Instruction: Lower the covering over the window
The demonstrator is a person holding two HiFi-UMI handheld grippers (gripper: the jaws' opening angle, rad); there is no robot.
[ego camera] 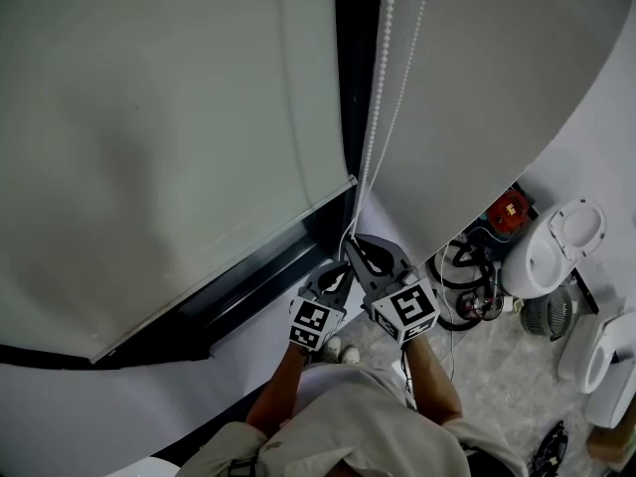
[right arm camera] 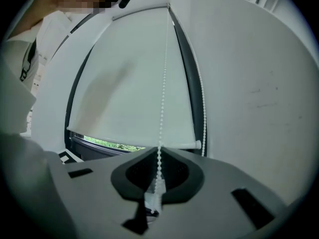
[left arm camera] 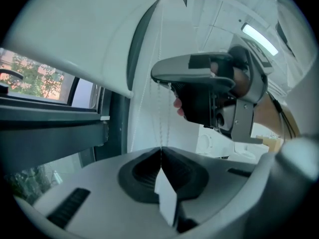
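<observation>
A white roller blind [ego camera: 149, 147] covers most of the window, its bottom rail [ego camera: 229, 266] a little above the dark sill. A white bead chain [ego camera: 378, 97] hangs in two strands beside the blind's right edge. My right gripper [ego camera: 358, 246] is shut on one strand, and the beads run between its jaws [right arm camera: 159, 151] in the right gripper view. Just below and to the left, my left gripper [ego camera: 341, 269] is shut on the chain too, and a thin strand [left arm camera: 162, 113] rises from its closed tips [left arm camera: 161, 151]. A strip of greenery [right arm camera: 109, 144] shows under the rail.
The dark window frame [ego camera: 253, 286] runs under the blind, with a white wall [ego camera: 497, 87] to the right. On the floor below stand white sanitary fixtures [ego camera: 556, 246], a red device [ego camera: 509, 212] and coiled cables [ego camera: 467, 281]. The person's arms and torso fill the bottom of the head view.
</observation>
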